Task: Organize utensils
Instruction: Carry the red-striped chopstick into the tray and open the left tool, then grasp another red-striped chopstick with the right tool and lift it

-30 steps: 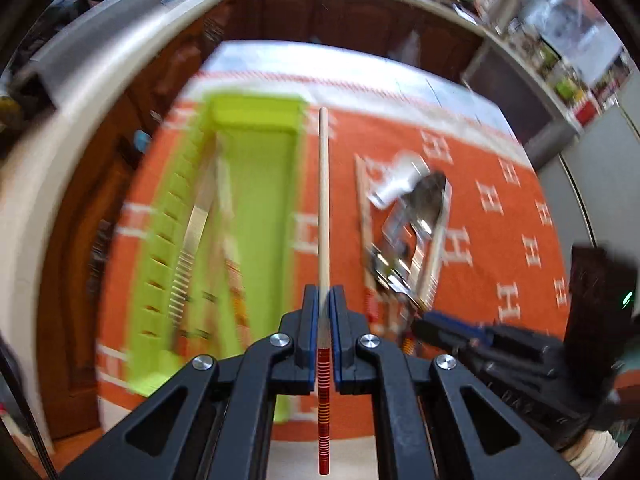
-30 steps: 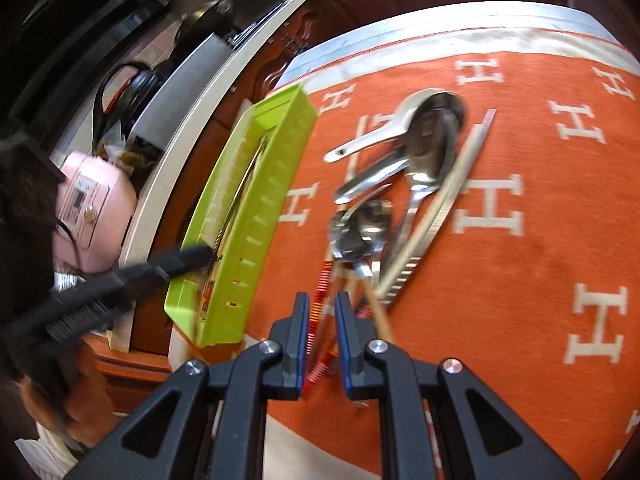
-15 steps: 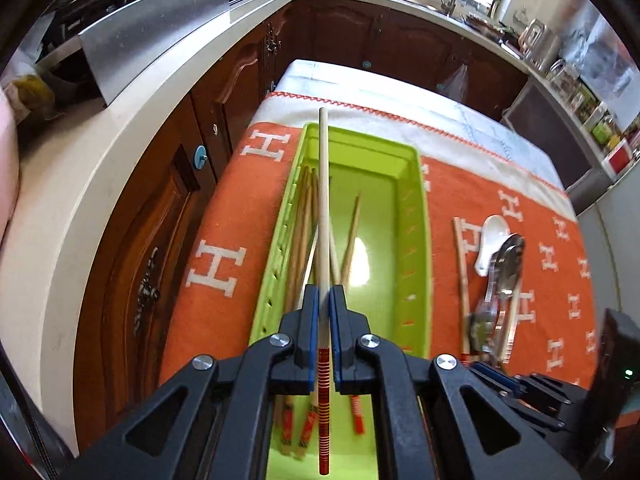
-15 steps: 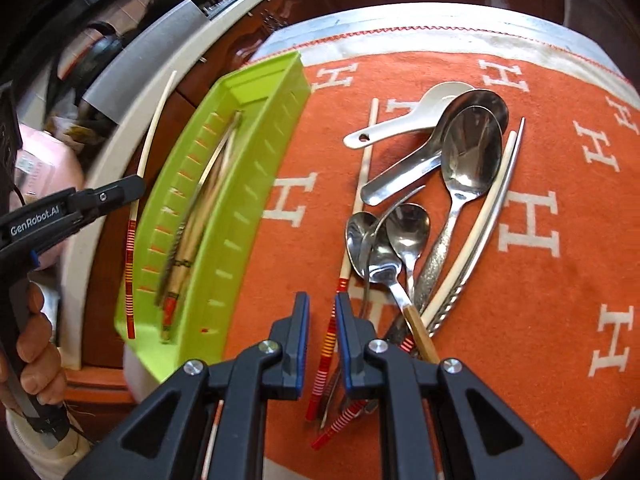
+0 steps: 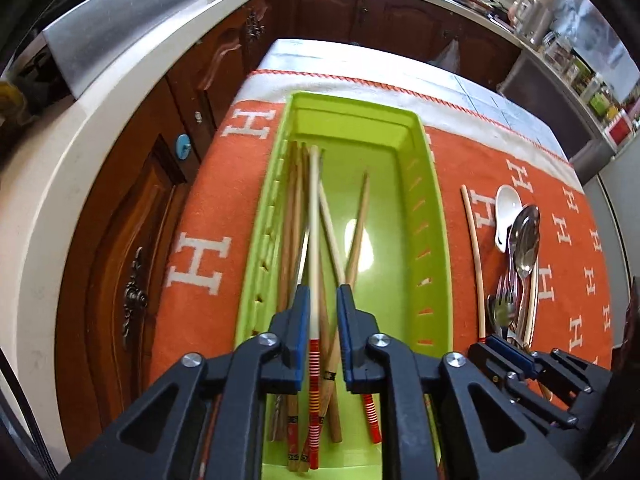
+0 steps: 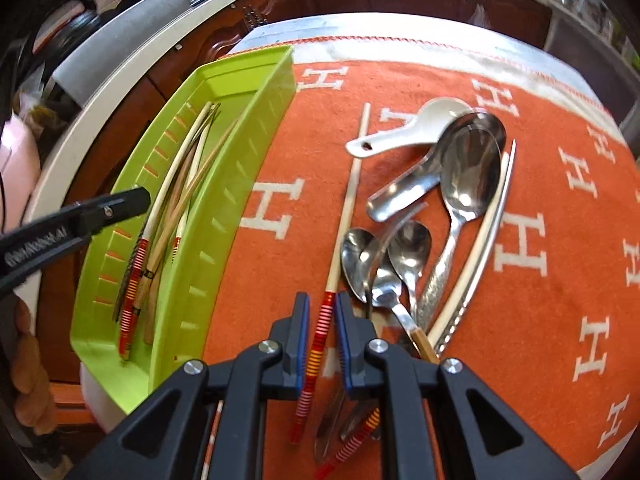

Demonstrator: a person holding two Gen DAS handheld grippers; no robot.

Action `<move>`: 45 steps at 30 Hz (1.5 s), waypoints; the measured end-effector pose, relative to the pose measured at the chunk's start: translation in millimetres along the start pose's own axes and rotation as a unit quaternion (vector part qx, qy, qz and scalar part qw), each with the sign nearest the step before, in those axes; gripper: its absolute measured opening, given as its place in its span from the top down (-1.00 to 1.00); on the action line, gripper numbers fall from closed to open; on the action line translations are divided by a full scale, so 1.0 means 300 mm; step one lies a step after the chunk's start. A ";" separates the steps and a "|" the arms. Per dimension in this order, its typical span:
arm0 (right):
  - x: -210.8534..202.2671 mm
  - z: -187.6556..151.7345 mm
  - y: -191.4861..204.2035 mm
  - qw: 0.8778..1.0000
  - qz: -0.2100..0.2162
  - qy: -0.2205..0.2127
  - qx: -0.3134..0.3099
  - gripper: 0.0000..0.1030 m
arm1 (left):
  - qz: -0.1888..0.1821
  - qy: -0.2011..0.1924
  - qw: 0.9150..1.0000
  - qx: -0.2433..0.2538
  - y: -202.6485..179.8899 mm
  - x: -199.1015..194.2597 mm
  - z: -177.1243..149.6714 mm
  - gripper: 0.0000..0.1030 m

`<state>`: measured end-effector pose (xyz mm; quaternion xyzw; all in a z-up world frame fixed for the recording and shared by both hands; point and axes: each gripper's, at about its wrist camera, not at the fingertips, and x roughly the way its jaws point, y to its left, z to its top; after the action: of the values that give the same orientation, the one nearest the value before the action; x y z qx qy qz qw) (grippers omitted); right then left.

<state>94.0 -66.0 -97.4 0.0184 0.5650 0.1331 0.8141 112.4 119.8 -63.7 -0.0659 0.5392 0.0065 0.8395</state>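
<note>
My left gripper (image 5: 322, 304) hangs over the lime-green tray (image 5: 436, 216), its jaws opening. A pale chopstick with a red-striped end (image 5: 314, 220) stands between them beside the left pad, clear of the right pad, above several chopsticks lying in the tray. My right gripper (image 6: 322, 308) points down at the orange cloth (image 6: 540, 300). Its narrowly parted jaws straddle the striped end of a second pale chopstick (image 6: 350, 196) lying on the cloth, without pressing on it. In the right wrist view the left gripper's fingers (image 6: 132, 200) show over the tray (image 6: 248, 152).
Right of the chopstick lies a heap of metal spoons (image 6: 468, 176), a white ceramic spoon (image 6: 420, 124) and long tongs (image 6: 480, 256). A white counter edge (image 5: 60, 184) and wooden cabinets (image 5: 132, 240) run along the tray's left side.
My left gripper carried its chopstick from over the cloth to above the tray, sank lower, and its jaws have parted. My right gripper slid onto the lying chopstick's striped end.
</note>
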 end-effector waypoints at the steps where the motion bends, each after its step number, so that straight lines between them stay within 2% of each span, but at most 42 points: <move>1: 0.001 0.002 0.006 1.000 -0.003 -0.003 -0.003 0.83 | -0.001 -0.002 1.000 -0.006 0.008 -0.007 -0.002 0.74; 7: 0.001 0.003 -0.025 0.999 0.044 -0.011 0.030 0.90 | -0.009 -0.014 1.000 -0.026 0.037 -0.058 -0.023 0.74; 11: -0.048 0.009 -0.058 0.995 0.078 -0.027 0.063 0.90 | -0.020 -0.014 0.999 -0.035 0.031 -0.079 -0.044 0.73; 19: -0.148 0.064 -0.075 0.987 0.120 -0.062 0.087 0.90 | -0.012 0.006 1.000 0.004 -0.030 -0.036 -0.064 0.72; 21: -0.164 0.061 -0.069 0.987 0.125 -0.063 0.083 0.90 | -0.002 0.017 1.000 0.017 -0.050 -0.008 -0.061 0.72; 24: -0.170 0.059 -0.058 0.987 0.125 -0.065 0.071 0.90 | -0.009 0.033 0.999 0.026 -0.068 0.028 -0.057 0.70; 26: -0.178 0.046 -0.063 0.987 0.128 -0.064 0.069 0.90 | -0.014 0.039 0.999 0.030 -0.077 0.043 -0.052 0.57; 30: -0.173 0.049 -0.069 0.987 0.130 -0.060 0.067 0.89 | 0.000 0.046 0.998 0.040 -0.091 0.076 -0.046 0.49; 33: -0.173 0.050 -0.067 0.988 0.129 -0.060 0.062 0.89 | 0.022 0.051 0.998 0.033 -0.081 0.107 -0.038 0.49; 38: -0.168 0.049 -0.068 0.988 0.133 -0.061 0.059 0.89 | 0.034 0.048 0.998 -0.001 -0.026 0.116 -0.020 0.49; 41: -0.164 0.051 -0.067 0.987 0.136 -0.058 0.059 0.90 | 0.026 0.044 0.998 -0.027 0.005 0.100 -0.009 0.58; 45: -0.164 0.058 -0.052 0.985 0.153 -0.054 0.058 0.90 | 0.012 0.033 0.998 -0.058 0.050 0.058 -0.004 0.61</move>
<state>97.1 -90.5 -48.8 0.1592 0.5176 0.2221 0.8108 117.2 133.6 -81.6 -0.1084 0.5658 0.0454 0.8162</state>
